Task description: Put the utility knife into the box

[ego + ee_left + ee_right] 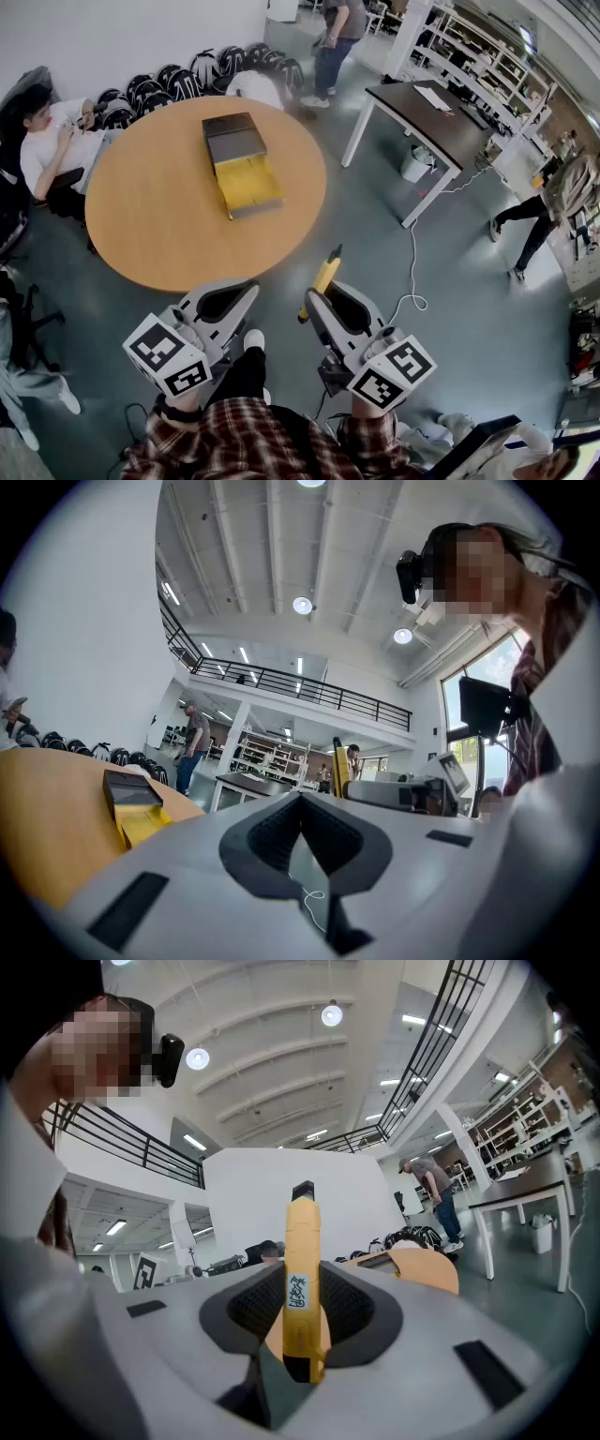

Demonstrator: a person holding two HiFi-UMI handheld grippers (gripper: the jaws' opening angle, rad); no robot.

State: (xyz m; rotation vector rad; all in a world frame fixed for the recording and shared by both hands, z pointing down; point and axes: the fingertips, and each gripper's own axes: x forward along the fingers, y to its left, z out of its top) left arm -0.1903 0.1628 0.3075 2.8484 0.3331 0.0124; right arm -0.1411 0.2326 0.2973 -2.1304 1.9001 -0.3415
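Observation:
The yellow utility knife [322,277] sticks out forward from my right gripper [312,300], which is shut on its lower end. In the right gripper view the knife [302,1279] stands upright between the jaws of the right gripper [302,1321], black tip on top. The box [240,165] lies open on the round wooden table [159,216], with a yellow inside and a grey lid at its far end. Both grippers hang off the table's near edge, well short of the box. My left gripper [247,287] is shut with nothing in it. The left gripper view shows the box [131,803] at left.
A seated person [52,131] is at the table's far left beside a row of black helmets [187,75]. A dark desk [436,117] stands at right with a white cable [412,272] on the floor. Other people stand farther off.

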